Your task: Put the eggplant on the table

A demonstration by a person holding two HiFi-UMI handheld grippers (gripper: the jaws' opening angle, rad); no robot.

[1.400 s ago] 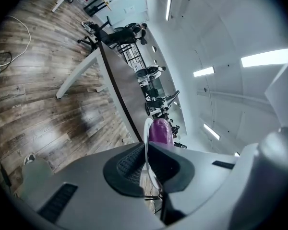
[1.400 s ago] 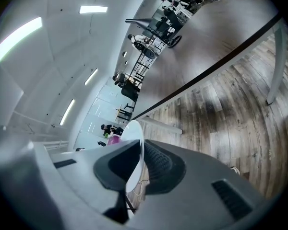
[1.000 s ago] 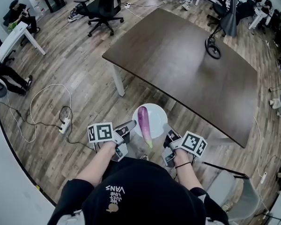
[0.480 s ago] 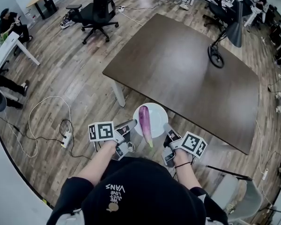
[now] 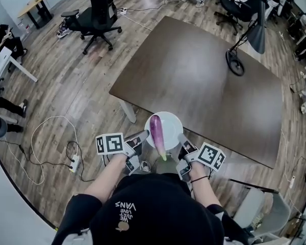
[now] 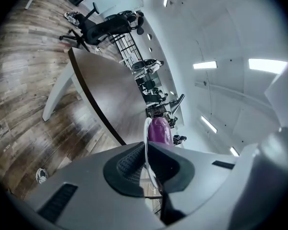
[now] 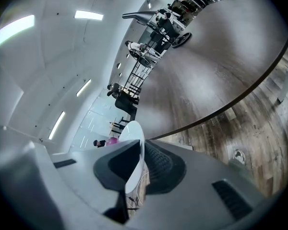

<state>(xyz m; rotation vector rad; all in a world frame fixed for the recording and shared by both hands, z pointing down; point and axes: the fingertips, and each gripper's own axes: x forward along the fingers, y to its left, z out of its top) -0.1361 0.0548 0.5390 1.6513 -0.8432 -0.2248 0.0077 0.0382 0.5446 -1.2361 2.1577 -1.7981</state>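
Both grippers clamped on the plate (image 5: 172, 119), one per side. Left gripper (image 5: 143, 136): jaws closed onto the plate's left rim; in the left gripper view (image 6: 145, 164) the thin white rim (image 6: 146, 134) runs straight between the ribbed pads. Right gripper (image 5: 182, 139): same on the right rim, pads pressed on the plate edge (image 7: 133, 134) in the right gripper view (image 7: 137, 169). Eggplant (image 5: 157, 134) is not on the table (image 5: 194, 75): it lies lengthwise on the plate, purple body pointing toward the table, green stem end toward the person and overhanging the plate's near rim. The plate is held in the air at the table's near edge; in the head view its far rim overlaps that edge. From the left gripper view the eggplant (image 6: 159, 131) shows as a purple hump above the jaws, with the tabletop (image 6: 110, 90) beyond it. On the table's far right part stands a desk lamp (image 5: 252, 34); the rest of the top is bare dark wood. An office chair (image 5: 99, 14) stands on the floor beyond the table's far left corner.
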